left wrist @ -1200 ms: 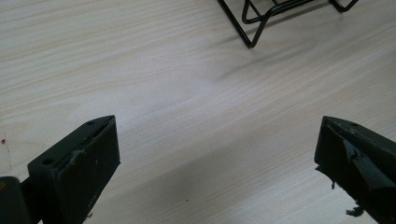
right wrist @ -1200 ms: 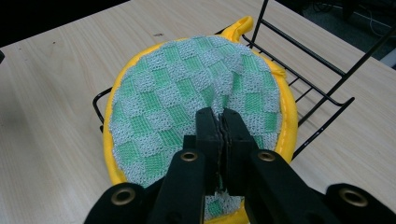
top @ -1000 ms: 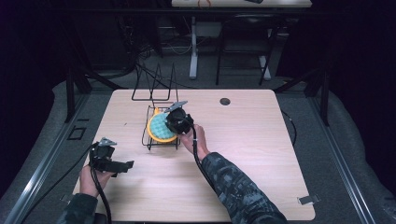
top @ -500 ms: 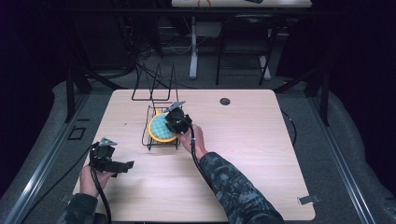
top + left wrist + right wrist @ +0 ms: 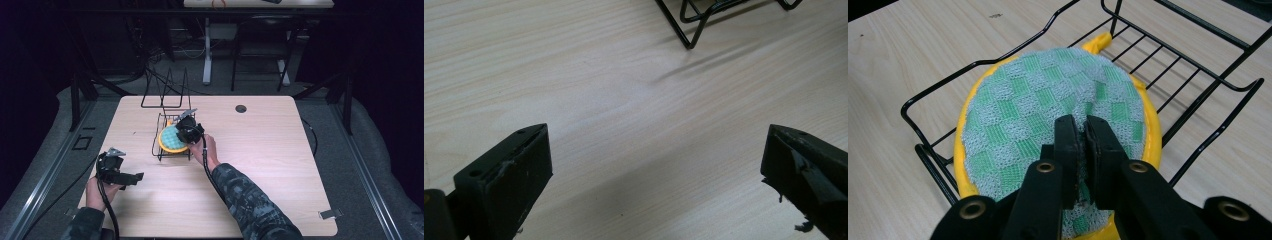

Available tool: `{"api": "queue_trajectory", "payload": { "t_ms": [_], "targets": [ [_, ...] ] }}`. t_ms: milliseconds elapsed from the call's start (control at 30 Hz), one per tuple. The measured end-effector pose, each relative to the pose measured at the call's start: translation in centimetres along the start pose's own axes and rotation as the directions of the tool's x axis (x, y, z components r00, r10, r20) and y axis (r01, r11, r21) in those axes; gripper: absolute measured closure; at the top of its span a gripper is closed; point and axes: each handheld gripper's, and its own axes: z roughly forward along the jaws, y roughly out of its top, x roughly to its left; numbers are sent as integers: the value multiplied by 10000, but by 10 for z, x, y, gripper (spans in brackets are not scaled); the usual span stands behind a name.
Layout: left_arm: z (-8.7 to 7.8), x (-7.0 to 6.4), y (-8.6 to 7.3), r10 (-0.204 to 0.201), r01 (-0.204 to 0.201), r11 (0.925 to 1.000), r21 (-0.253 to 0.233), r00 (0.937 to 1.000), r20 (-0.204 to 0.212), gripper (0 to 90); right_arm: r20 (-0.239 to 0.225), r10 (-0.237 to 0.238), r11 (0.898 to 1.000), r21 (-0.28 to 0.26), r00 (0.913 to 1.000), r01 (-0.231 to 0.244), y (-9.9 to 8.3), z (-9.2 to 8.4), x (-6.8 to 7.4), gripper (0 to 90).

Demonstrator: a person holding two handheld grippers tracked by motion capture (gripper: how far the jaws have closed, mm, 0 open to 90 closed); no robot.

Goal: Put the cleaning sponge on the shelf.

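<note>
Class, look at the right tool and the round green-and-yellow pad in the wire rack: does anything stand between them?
Nothing visible does. The right tool is already pinched on the pad, which lies in the wire rack. The rack's rim surrounds the pad but does not separate it from the tool.

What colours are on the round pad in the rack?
Green-and-white checks with a yellow edge on the pad, clearest in the right gripper view.

My right tool (image 5: 186,131), clamped on the green-and-yellow pad (image 5: 171,139) in the wire rack (image 5: 159,146) at centre frame, has edged slightly toward the upper left over the past second.
</note>
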Motion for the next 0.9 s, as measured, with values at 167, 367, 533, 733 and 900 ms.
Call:
{"api": "queue_trajectory", "payload": {
  "t_ms": [167, 367, 533, 733, 900],
  "targets": [
    [0, 1, 0, -27, 27, 10000, 12, 10000, 7, 3, -181, 160, 9997, -197, 9997, -164, 0, -3, -2, 743],
    [0, 1, 0, -26, 26, 10000, 33, 10000, -2, 2, -510, 168, 9992, -362, 9986, -187, 1, -18, -6, 554],
    [0, 0, 0, -3, 3, 10000, 17, 10000, -15, 3, -847, 4, 9989, -466, 9964, -43, -3, -37, -8, 418],
    [0, -2, 0, 41, -41, 10000, 29, 10000, -41, 3, -936, -416, 9977, -567, 9947, 364, -11, -61, -5, 309],
    [0, -1, 0, 93, -93, 9999, 70, 9999, -48, 3, -1035, -661, 9967, -530, 9924, 608, -20, -81, -4, 241]
  ]
}}
